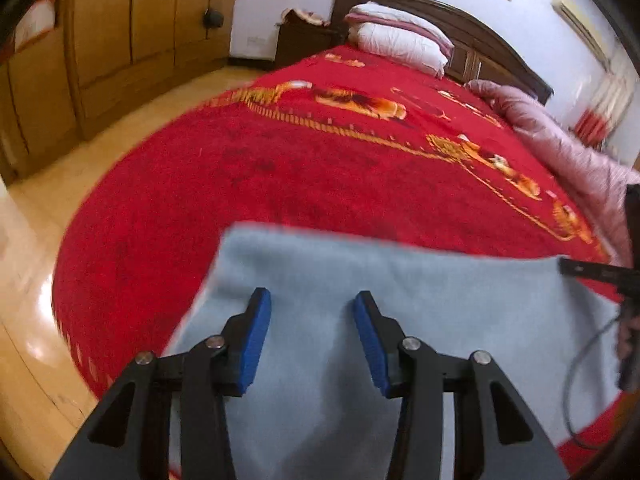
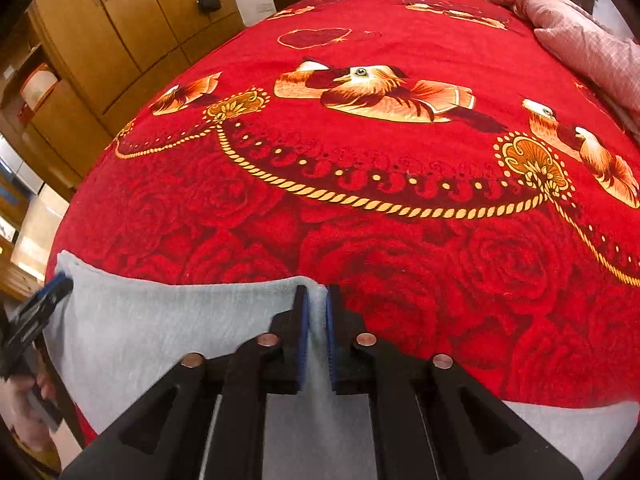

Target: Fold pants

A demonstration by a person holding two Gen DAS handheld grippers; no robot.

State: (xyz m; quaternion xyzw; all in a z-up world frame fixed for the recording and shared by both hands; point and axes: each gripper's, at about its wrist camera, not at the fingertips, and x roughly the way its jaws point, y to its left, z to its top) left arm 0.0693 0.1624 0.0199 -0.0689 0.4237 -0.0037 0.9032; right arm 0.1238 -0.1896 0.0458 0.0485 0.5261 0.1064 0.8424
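Pale blue pants [image 2: 168, 320] are spread on the red bed [image 2: 360, 240], long edge running left to right. The right hand-held gripper [image 2: 316, 308] is clamped on the far edge; the left hand-held gripper [image 1: 312, 320], spread open, seemingly hovers above the cloth.

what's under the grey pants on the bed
The grey pants lie on the red blanket with its bird and rope pattern, which shows all around their far edge. The right tool pinches that edge. Whatever lies directly beneath the fabric is covered.
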